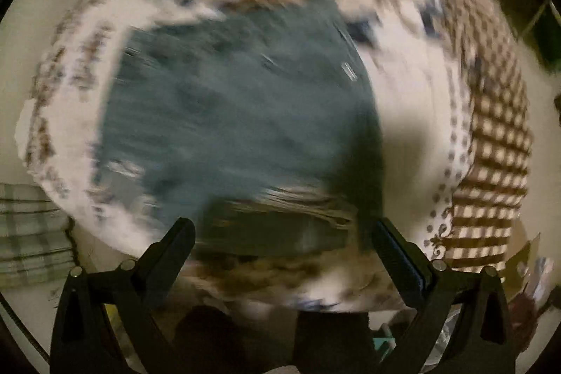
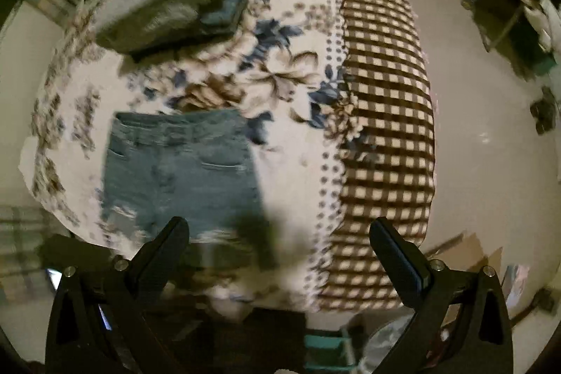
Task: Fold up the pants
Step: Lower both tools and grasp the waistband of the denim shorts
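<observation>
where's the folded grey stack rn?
Right wrist view, upper left: the grey stack lies on the floral bedspread, beyond the jeans and left of the checkered blanket.

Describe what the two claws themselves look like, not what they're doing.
Both match: the left claw and right claw are matte black plastic, each with two tapered, angular fingers on triangular cut-out bases, fastened with small silver screws. The inner finger pads look dark bluish. No sleeves or markings are visible.

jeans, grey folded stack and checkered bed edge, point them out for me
jeans (image 2: 175,160), right wrist view, on the denim below the waistband
grey folded stack (image 2: 157,2), right wrist view, on its top layer
checkered bed edge (image 2: 385,128), right wrist view, mid-strip on the brown and cream checks
</observation>
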The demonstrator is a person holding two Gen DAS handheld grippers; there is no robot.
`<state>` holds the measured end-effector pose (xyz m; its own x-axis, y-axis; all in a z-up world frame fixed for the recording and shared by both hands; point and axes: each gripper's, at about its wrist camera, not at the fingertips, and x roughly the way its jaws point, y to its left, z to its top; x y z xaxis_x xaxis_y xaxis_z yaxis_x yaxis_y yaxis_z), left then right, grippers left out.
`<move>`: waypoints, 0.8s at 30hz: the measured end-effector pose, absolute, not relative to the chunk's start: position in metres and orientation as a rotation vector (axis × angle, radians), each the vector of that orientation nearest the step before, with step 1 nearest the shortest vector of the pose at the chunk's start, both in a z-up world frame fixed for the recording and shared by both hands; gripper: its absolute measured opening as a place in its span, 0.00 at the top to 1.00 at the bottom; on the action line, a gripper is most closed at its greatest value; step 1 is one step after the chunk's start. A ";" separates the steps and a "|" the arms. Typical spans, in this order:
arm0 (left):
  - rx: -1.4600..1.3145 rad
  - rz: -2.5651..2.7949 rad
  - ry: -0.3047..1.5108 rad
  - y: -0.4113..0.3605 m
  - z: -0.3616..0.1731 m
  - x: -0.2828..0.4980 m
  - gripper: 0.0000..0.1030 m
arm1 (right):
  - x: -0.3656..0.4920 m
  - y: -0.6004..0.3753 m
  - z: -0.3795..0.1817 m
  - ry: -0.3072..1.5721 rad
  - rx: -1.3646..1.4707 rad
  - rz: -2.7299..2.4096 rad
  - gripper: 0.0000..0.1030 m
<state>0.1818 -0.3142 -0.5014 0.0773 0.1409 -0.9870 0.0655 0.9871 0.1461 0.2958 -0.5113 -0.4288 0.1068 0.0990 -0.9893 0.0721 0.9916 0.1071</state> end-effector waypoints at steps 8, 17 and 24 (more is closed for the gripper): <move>0.200 0.082 1.599 -0.349 -0.598 0.183 0.12 | 0.327 -0.518 -0.535 1.575 0.125 0.146 0.00; 0.092 -0.033 1.450 -0.328 -0.571 0.181 0.93 | 0.392 -0.460 -0.621 1.650 0.232 0.318 0.00; -0.061 -0.049 1.408 -0.269 -0.537 0.188 0.97 | 0.425 -0.414 -0.669 1.702 0.323 0.358 0.51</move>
<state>0.1878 -0.2695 -0.5369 0.1613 -0.0703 -0.9844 -0.0018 0.9974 -0.0715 0.4251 -0.4141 -0.6691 -0.1568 0.4083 -0.8993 0.0118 0.9113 0.4117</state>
